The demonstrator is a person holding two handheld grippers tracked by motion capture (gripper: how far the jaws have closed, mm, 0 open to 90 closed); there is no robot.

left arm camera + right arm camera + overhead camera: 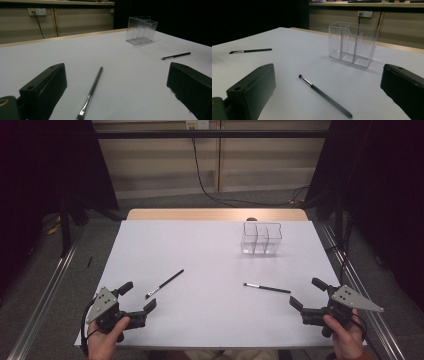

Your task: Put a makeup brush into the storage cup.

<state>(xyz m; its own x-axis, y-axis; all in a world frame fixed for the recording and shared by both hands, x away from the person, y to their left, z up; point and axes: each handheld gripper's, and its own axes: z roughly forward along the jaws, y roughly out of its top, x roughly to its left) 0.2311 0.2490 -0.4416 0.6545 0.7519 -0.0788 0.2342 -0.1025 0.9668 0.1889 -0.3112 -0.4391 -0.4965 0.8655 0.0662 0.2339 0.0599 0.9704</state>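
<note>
Diagonally: left brush (164, 284), bristles near-left.

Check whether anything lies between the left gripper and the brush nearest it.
Nothing visible does. The left gripper has open jaws facing the left brush across bare table; the right brush and clear organizer lie well aside.

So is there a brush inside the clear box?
No, the clear box stands empty, and both brushes lie flat on the white table.
</note>
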